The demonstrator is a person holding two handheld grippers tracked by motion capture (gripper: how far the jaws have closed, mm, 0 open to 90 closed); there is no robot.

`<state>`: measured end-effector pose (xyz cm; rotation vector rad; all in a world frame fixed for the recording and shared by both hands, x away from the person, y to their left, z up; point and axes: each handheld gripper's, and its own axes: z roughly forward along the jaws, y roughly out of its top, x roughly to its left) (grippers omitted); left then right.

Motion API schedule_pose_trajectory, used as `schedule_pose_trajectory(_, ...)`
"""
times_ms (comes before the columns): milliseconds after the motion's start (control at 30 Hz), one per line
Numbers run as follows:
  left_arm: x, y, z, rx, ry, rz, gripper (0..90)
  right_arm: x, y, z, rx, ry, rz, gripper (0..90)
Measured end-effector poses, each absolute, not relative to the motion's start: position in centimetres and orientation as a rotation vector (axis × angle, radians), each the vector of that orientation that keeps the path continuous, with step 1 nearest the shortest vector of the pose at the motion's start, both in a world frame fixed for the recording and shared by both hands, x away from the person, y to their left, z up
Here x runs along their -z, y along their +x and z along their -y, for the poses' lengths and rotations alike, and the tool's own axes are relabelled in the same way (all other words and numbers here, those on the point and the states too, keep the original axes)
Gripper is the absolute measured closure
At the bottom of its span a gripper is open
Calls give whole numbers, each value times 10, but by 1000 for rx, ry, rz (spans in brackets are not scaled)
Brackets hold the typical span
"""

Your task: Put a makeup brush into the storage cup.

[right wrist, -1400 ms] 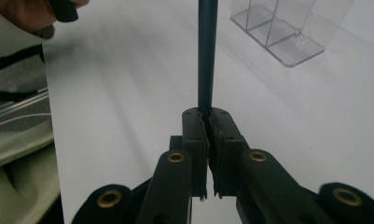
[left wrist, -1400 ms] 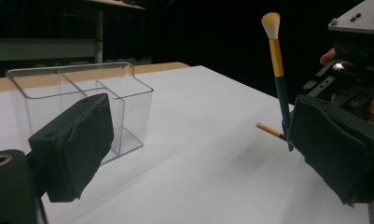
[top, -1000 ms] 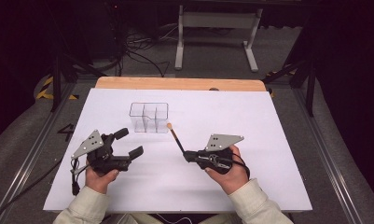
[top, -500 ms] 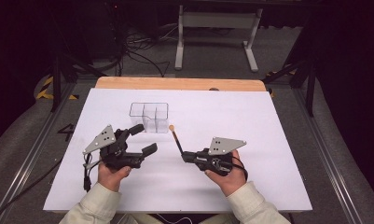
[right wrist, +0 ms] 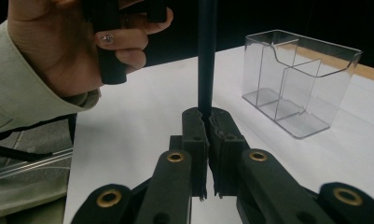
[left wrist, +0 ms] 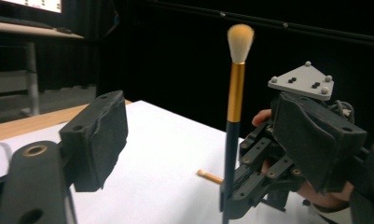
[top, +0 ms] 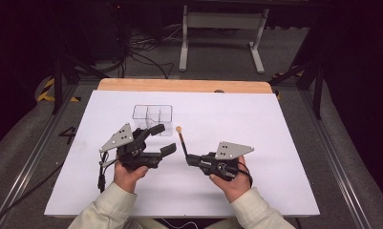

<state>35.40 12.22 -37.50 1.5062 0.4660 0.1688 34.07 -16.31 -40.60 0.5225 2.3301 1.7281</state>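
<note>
My right gripper [top: 190,160] is shut on the dark handle of a makeup brush [top: 183,142]. The brush has a gold ferrule and a pale tuft and angles away towards the clear organizer [top: 153,117]. The right gripper view has the handle [right wrist: 206,70] rising from the closed jaws of this gripper [right wrist: 208,122]. My left gripper [top: 163,139] is open just left of the brush; its jaws have just been closing and hold nothing. In the left gripper view the brush [left wrist: 235,107] stands upright beyond the two pads [left wrist: 98,140], gripped lower down by the right gripper [left wrist: 250,191].
A white sheet [top: 265,124] covers the wooden table [top: 179,86]. The clear three-compartment organizer [right wrist: 296,79] stands at the back left of the sheet. A small tan stick [left wrist: 209,176] lies on the sheet near the right gripper. Cables and a metal stand sit beyond the table.
My left hand has moved right and slightly up towards the brush, and its jaws have narrowed a little. The right hand and the brush have kept still.
</note>
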Motion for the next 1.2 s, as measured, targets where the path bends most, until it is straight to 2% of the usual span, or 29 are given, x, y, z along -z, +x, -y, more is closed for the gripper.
schedule_pose_trajectory(400, 376, 354, -105, -130, 1531, -430, 377, 408, 339, 164, -1726, 530, -2304, 857)
schedule_pose_trajectory(533, 376, 355, -103, -115, 1538, -419, 409, 408, 339, 163, -1726, 526, -2300, 857)
schedule_pose_trajectory(667, 376, 355, -102, -93, 1539, -415, 487, 408, 338, 162, -1722, 522, -2300, 857)
schedule_pose_trajectory(867, 377, 355, -101, -74, 1556, -402, 652, 409, 338, 162, -1725, 518, -2295, 857)
schedule_pose_trajectory(1200, 376, 354, -102, -73, 1567, -403, 818, 409, 337, 162, -1733, 517, -2287, 857)
